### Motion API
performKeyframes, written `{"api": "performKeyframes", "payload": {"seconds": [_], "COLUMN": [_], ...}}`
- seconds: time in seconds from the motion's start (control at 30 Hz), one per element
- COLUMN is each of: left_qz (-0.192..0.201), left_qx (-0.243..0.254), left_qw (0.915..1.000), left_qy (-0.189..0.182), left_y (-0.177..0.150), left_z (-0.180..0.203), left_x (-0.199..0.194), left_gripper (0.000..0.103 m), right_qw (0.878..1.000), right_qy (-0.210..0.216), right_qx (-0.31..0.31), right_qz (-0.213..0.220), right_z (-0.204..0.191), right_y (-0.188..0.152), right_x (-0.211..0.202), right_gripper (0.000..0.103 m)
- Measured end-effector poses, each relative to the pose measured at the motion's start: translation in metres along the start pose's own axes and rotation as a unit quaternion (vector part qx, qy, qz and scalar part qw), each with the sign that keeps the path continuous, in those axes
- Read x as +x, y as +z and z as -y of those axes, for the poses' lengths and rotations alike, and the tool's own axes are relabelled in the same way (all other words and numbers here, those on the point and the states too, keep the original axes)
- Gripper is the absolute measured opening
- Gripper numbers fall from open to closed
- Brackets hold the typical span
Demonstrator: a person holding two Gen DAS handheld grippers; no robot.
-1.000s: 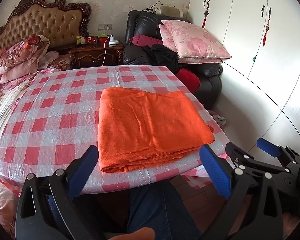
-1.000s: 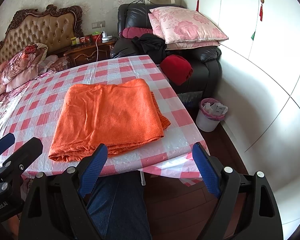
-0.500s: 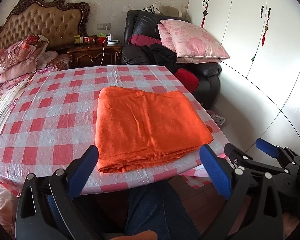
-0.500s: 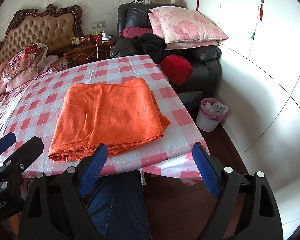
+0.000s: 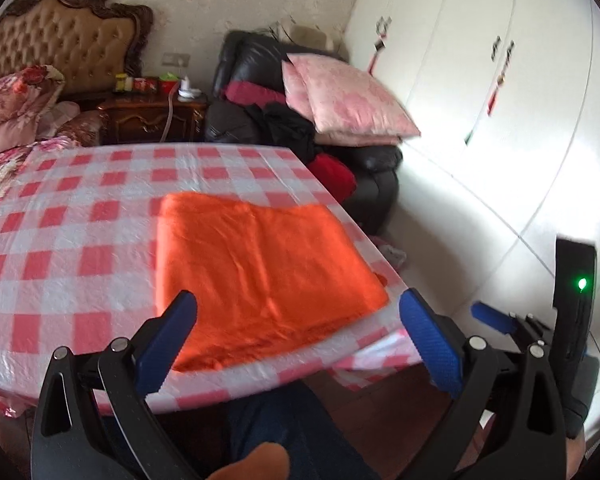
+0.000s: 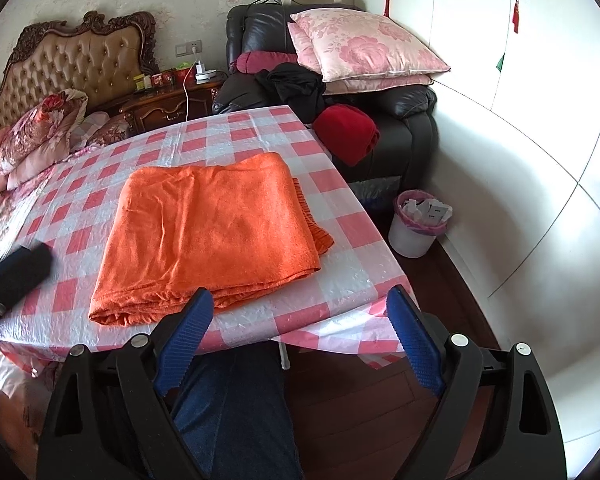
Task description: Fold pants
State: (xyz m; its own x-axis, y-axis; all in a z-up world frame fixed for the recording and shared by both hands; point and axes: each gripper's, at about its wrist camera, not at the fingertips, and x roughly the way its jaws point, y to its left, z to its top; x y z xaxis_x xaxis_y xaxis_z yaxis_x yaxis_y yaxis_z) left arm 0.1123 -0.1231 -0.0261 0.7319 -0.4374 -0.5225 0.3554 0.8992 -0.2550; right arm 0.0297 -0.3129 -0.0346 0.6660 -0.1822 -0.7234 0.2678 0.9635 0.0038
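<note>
A: Both tools spread, empty: left gripper [image 5: 298, 334], right gripper [image 6: 300, 330], off the table [image 6: 340, 280] edge.
B: Pants [image 6: 208, 232]?
A: Folded, flat near that edge. If folding again, pinch both near corners, lift together; waistband pokes out right.

Pants: orange pants [image 5: 260, 268], folded flat, ahead of the jaws, near edge between them
Bench: checked bench [image 5: 60, 240] beneath
Left gripper [image 5: 300, 336]: jaws wide apart, holding nothing
Right gripper [image 5: 496, 320]: right of jaws
</note>
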Motion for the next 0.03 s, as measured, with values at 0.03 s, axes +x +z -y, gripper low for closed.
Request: {"api": "performKeyframes", "payload": {"seconds": [0.03], "left_qz": [0.008], "left_qx": [-0.016], "left_qw": [0.9997], "left_qy": [0.014], "left_y": [0.0032], "left_z": [-0.0190], "left_x": [-0.0057], "left_gripper": [0.101], "right_qw": [1.000], "right_qy": [0.005], "right_qx": [0.004], "right_qz": [0.001], "right_z": [-0.0008], "right_y": [-0.0001], "right_x": [0.0018], "right_gripper": [0.086]}}
